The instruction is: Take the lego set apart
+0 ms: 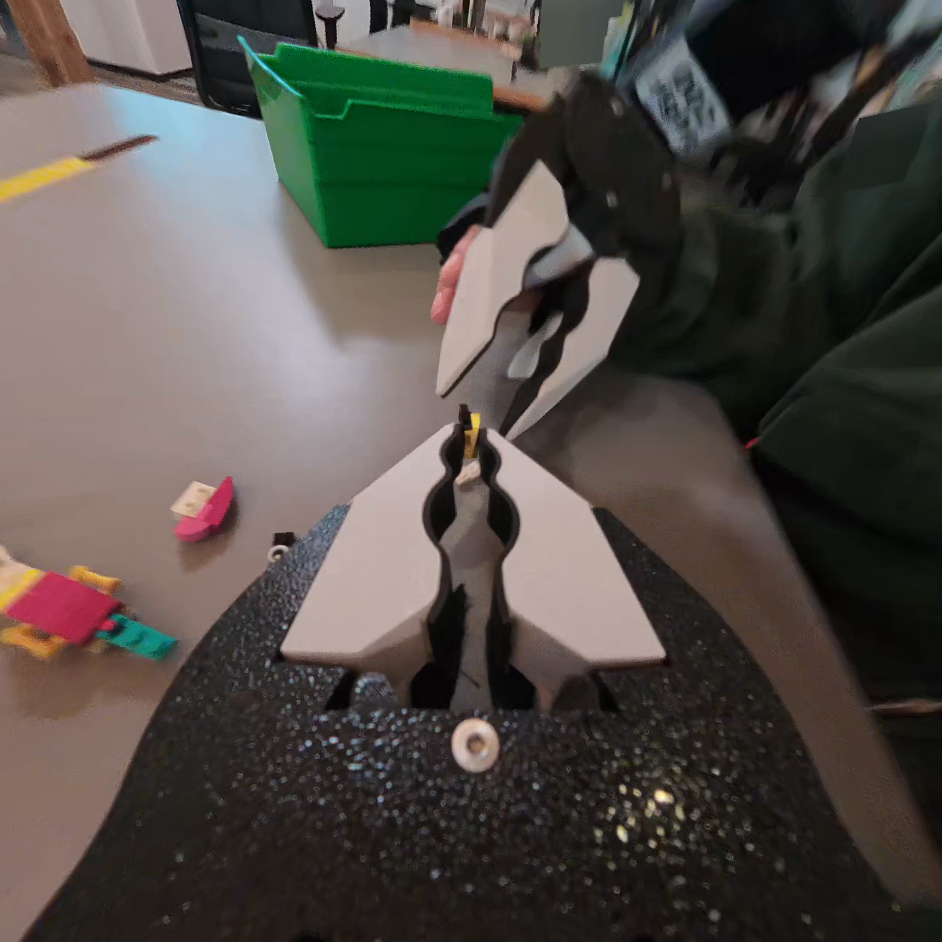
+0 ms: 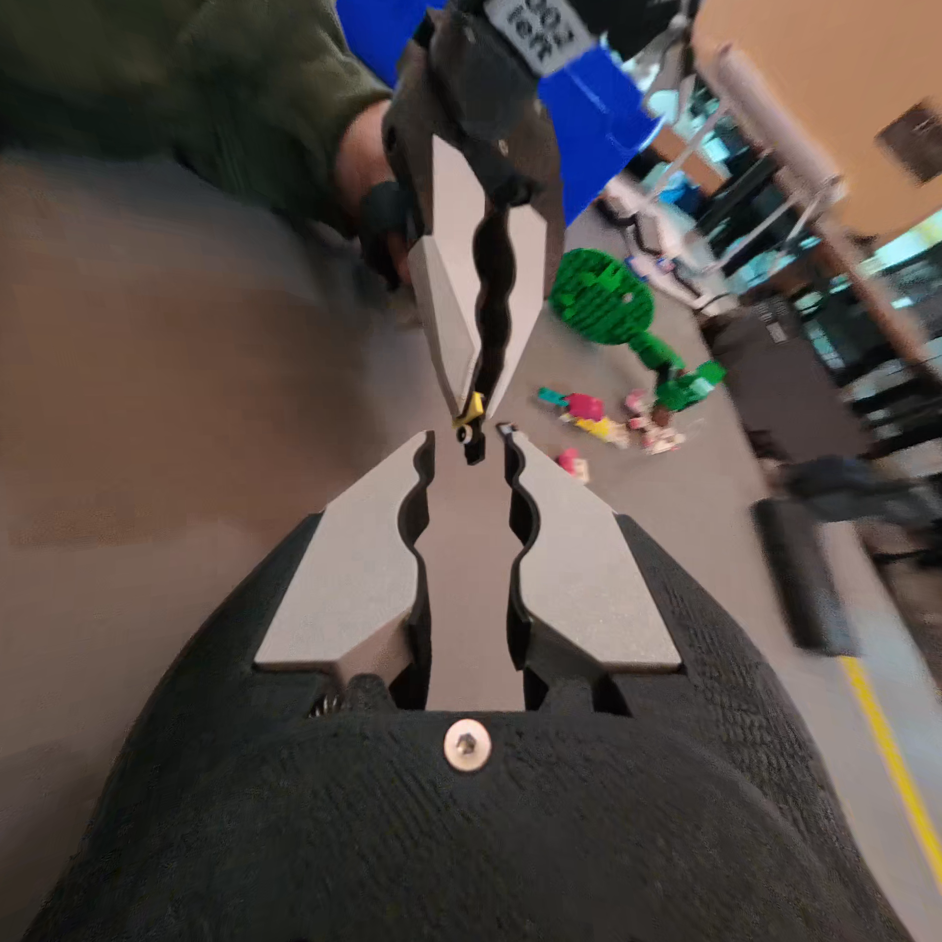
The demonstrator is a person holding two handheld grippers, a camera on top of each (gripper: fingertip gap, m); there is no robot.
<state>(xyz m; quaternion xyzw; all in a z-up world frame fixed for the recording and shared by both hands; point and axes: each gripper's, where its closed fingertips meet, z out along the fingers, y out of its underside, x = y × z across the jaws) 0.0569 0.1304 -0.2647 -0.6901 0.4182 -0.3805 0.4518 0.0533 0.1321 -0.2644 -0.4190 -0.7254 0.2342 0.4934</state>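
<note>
My left gripper (image 1: 470, 439) is shut on a small yellow and black lego piece (image 1: 474, 428), pinched at the fingertips and held above the table. In the right wrist view this gripper (image 2: 474, 412) comes down from the top, holding the yellow part (image 2: 478, 401), with a black part with a white ring (image 2: 471, 442) hanging below. My right gripper (image 2: 469, 436) is open, its fingertips on either side of that black part without touching it. In the left wrist view the right gripper (image 1: 474, 414) reaches in from the upper right, jaws apart.
A green bin (image 1: 387, 153) stands at the back of the grey table (image 1: 178, 306). Loose lego lies on the table: a pink and white piece (image 1: 204, 509), a magenta, yellow and teal assembly (image 1: 61, 611), a green lego plant (image 2: 606, 301). A blue bin (image 2: 596, 117) stands behind. The tips of both grippers are at nearly the same place.
</note>
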